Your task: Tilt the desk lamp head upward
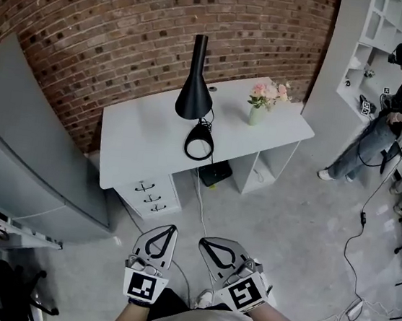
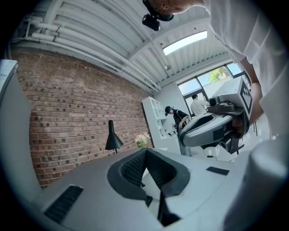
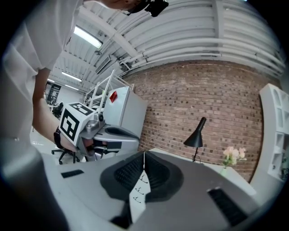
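Brick backs the desk [image 1: 146,135] bearing the desk lamp [image 1: 194,90] and a vase [image 1: 254,116] of pink flowers [image 1: 269,92]; left gripper [image 1: 172,228] and right gripper [image 1: 204,242] hover low, jaws pressed together.

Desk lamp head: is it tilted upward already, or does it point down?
It points down: the desk lamp head is a black cone with its wide mouth toward the white desk.

Even, bright light is thrown from a ceiling strip light [image 2: 185,43] and a window [image 2: 212,76]; only soft shadows are cast. Edges are bent by fisheye distortion and darkened to black in both gripper views, and the near body of the left gripper [image 2: 145,151] is seen blurred.
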A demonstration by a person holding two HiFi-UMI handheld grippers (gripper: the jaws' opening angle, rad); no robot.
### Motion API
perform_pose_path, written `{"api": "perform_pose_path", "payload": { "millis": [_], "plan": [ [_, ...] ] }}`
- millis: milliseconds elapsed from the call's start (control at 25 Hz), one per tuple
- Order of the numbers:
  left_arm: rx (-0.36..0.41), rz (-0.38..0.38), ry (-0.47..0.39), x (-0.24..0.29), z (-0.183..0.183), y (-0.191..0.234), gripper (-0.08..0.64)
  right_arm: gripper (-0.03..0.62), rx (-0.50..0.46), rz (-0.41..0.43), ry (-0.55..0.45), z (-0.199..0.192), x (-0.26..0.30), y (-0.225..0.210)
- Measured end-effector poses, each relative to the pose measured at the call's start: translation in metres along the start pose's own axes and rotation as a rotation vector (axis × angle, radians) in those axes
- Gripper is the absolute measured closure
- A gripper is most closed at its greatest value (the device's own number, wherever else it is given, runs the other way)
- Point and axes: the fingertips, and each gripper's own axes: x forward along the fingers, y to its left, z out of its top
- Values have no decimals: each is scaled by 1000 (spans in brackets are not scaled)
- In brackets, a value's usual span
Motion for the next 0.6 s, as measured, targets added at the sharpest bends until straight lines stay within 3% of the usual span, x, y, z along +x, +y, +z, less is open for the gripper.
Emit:
{"api": "perform_pose_path", "payload": {
  "millis": [280, 600],
  "plan": [
    [16, 15, -17, 18, -2, 13, 552, 574, -13, 19, -14, 1, 16, -15],
    [19, -43, -38, 69, -18, 37, 552, 575, 2, -54, -8, -10, 45, -57]
  ]
}}
